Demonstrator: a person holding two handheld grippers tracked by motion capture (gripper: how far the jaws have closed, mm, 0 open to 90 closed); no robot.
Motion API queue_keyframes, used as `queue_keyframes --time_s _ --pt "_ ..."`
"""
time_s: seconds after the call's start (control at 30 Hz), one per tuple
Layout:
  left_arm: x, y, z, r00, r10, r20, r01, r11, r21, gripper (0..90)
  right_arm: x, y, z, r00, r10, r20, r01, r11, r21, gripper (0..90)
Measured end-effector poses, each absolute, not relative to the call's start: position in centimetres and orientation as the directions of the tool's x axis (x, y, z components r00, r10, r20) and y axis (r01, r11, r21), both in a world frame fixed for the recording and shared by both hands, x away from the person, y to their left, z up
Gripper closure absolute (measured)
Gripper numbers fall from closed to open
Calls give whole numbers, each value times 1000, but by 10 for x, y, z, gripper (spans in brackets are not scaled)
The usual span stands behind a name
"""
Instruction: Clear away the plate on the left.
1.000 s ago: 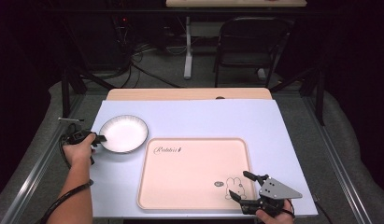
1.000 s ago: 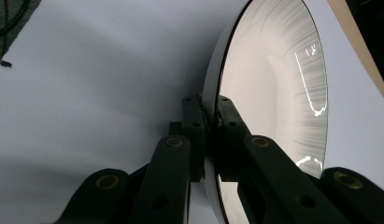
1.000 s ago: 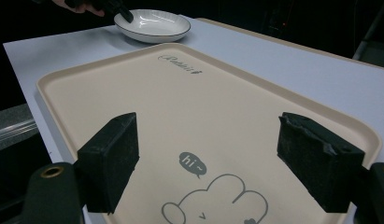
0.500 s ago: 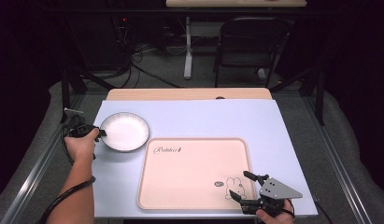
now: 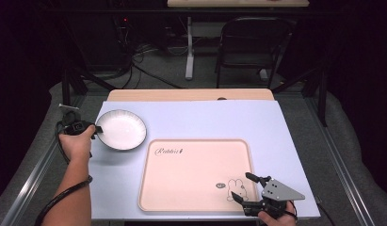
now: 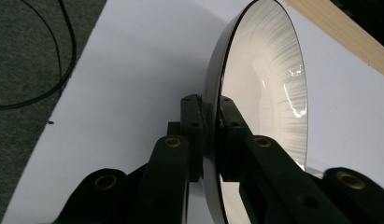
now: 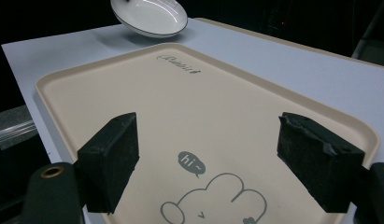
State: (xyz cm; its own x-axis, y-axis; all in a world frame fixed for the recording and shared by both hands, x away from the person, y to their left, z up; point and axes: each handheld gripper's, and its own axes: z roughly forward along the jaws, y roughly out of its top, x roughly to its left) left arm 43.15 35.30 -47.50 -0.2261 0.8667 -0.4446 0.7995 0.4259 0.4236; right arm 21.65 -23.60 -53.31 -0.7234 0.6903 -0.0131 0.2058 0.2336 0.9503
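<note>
A white plate with a dark rim (image 5: 120, 129) is at the left of the table, just off the tray's far left corner. My left gripper (image 5: 94, 129) is shut on its near-left rim. In the left gripper view the two jaws clamp the rim, and the plate (image 6: 269, 93) stands edge-on. From the right gripper view the plate (image 7: 150, 16) hangs slightly above the table with a shadow under it. A beige tray (image 5: 191, 160) with a rabbit drawing lies at centre. My right gripper (image 5: 245, 188) stands open over the tray's (image 7: 180, 107) near right corner, nothing between its fingers.
The pale table top (image 5: 205, 117) has a wooden strip (image 5: 191, 94) along its far edge. A black chair (image 5: 252, 47) and floor cables (image 5: 149, 70) lie beyond the table. Metal rails run along both sides of the table.
My left hand and the plate have shifted slightly up and away from me. The right gripper has stayed where it was.
</note>
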Motion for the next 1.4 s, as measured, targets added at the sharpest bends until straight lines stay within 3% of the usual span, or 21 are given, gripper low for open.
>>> queue_keyframes --time_s 0.77,1.4 --pt "413 367 -440 -177 877 -447 779 402 481 827 217 -235 -533 -724 689 -15 204 235 950 203" --pt "409 327 -421 19 897 -442 846 221 484 823 217 -234 -533 -723 690 -20 201 238 950 203"
